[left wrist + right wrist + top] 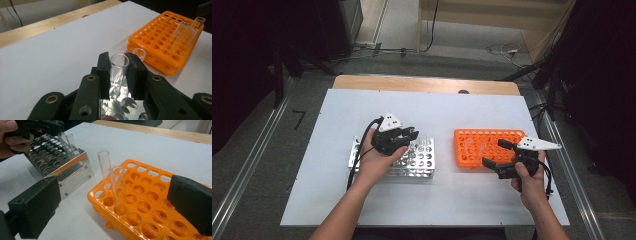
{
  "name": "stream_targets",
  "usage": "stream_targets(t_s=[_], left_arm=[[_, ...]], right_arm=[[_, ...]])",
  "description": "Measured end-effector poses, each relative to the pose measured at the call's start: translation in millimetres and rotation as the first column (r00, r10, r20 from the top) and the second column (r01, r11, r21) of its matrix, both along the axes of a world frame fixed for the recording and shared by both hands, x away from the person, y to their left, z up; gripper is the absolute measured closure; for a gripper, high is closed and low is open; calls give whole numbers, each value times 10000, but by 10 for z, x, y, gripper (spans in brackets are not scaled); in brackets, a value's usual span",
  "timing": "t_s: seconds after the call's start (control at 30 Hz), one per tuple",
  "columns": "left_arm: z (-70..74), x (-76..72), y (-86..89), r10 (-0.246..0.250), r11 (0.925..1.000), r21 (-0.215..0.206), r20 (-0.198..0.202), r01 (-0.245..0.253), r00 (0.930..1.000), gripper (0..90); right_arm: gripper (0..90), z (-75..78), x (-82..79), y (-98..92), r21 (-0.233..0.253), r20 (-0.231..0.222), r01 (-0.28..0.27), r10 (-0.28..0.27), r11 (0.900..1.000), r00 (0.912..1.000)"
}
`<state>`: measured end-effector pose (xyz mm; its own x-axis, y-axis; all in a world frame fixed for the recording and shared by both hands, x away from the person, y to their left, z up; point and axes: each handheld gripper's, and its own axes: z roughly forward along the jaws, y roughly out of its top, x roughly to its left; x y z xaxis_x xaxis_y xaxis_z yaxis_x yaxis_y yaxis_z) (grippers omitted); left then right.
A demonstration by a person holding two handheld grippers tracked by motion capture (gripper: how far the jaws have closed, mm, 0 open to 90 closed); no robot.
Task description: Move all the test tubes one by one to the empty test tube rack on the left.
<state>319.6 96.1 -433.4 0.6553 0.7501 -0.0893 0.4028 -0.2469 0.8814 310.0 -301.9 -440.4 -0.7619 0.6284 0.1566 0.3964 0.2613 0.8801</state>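
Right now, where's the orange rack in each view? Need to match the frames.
High view: the orange rack lies right of centre on the white table, just ahead of the right gripper.
Left gripper view: upper right, beyond the jaws, two glass tubes standing in it.
Right gripper view: lower centre and right, between the open jaws.
Shared landmark: the metal rack, beside it to the left on the table.

Shiny metal, glossy plastic, clear glass

The metal rack is gleaming mirror-bright, the orange rack is looking like smooth glossy plastic, the tube is showing clear as glass, the table matt white.
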Motion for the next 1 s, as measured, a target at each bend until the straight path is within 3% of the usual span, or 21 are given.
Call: stream_targets(t_s=[0.23,0.43,0.7,1.0], left_arm=[[9,-2,24,-15,9997,-256,-191,10,9998,685],[72,-90,116,-138,9957,-923,-218,118,9997,567],[134,-333,216,-288,9908,-1323,89,297,9995,307],[115,-536,282,-411,9891,-1409,157,429,9990,191]], right_arm=[[0,-19,7,22,-109,-38,-99,98,9999,9999],[0,-42,17,43,-150,-160,-261,259,9995,9995],[93,-104,45,101,-249,-499,-364,351,9990,9981],[225,-163,73,147,-488,-810,23,-63,9988,9967]])
